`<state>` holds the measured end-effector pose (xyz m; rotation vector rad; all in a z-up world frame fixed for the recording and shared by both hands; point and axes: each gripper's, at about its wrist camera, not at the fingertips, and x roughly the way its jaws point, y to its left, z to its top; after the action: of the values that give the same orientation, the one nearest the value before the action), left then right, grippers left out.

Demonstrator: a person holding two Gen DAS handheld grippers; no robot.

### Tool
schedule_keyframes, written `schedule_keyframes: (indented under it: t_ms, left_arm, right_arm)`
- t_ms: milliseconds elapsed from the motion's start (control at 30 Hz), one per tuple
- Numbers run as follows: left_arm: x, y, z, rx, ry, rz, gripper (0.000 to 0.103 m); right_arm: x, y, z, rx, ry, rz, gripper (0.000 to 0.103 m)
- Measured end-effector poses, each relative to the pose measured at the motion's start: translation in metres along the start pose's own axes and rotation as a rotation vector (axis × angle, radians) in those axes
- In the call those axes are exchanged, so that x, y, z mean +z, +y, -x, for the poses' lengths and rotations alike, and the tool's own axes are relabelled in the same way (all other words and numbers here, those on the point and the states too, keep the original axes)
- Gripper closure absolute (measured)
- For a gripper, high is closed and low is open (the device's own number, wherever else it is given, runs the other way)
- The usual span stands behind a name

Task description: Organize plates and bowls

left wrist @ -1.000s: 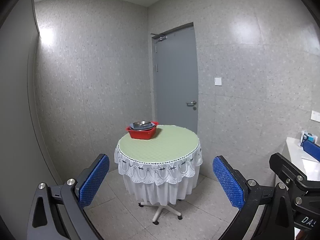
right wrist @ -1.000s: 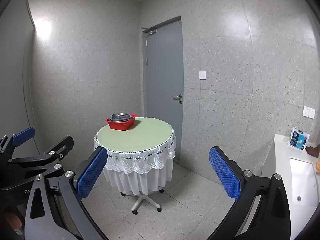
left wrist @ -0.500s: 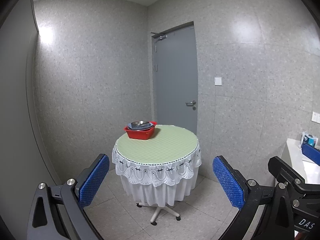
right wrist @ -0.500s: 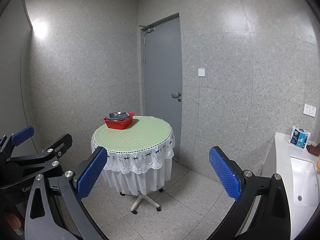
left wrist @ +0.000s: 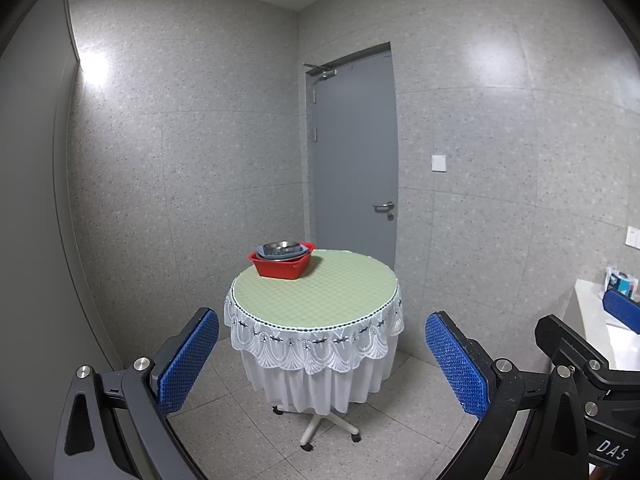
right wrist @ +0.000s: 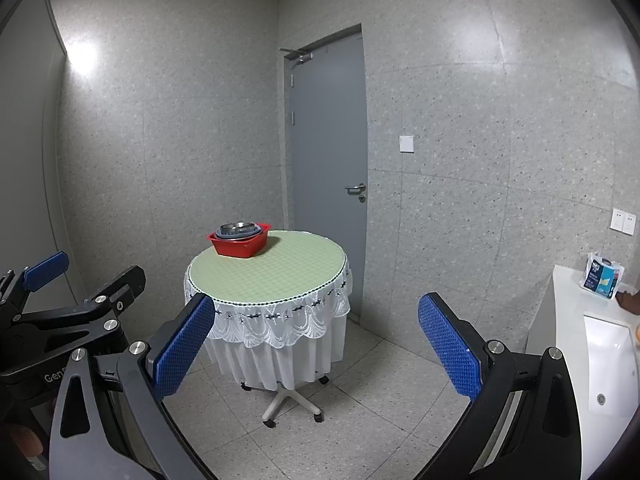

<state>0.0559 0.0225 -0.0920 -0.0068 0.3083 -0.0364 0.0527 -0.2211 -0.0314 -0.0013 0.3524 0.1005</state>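
A red basin (left wrist: 282, 265) stands on the far left of a round table (left wrist: 320, 292) with a green cloth and white lace skirt. In it lie stacked dishes, a metal bowl (left wrist: 282, 246) on top of a bluish plate. The basin also shows in the right wrist view (right wrist: 239, 244). My left gripper (left wrist: 322, 352) is open and empty, well short of the table. My right gripper (right wrist: 316, 340) is open and empty too, also far from the table. The left gripper's body (right wrist: 60, 320) shows at the left of the right wrist view.
A grey door (left wrist: 354, 160) is shut behind the table. A white counter with a sink (right wrist: 608, 352) stands at the right, with a small packet (right wrist: 603, 276) on it. The table rests on a wheeled base (left wrist: 320, 428) on a tiled floor.
Both views have shifted slightly right, so the table and basin sit a little further left and lower in frame. Both grippers stay open.
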Motion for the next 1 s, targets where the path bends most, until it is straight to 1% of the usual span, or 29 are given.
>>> schedule_keyframes:
  t_ms: [900, 1000]
  left_arm:
    - [-0.0048, -0.0048, 0.0024, 0.000, -0.014, -0.003, 0.001]
    - [-0.0048, -0.0047, 0.0026, 0.009, -0.024, -0.010, 0.001]
  right_arm:
    - [0.0010, -0.0057, 0.0004, 0.000, 0.002, -0.007, 0.000]
    - [0.0012, -0.0059, 0.0011, -0.001, 0.004, -0.008, 0.000]
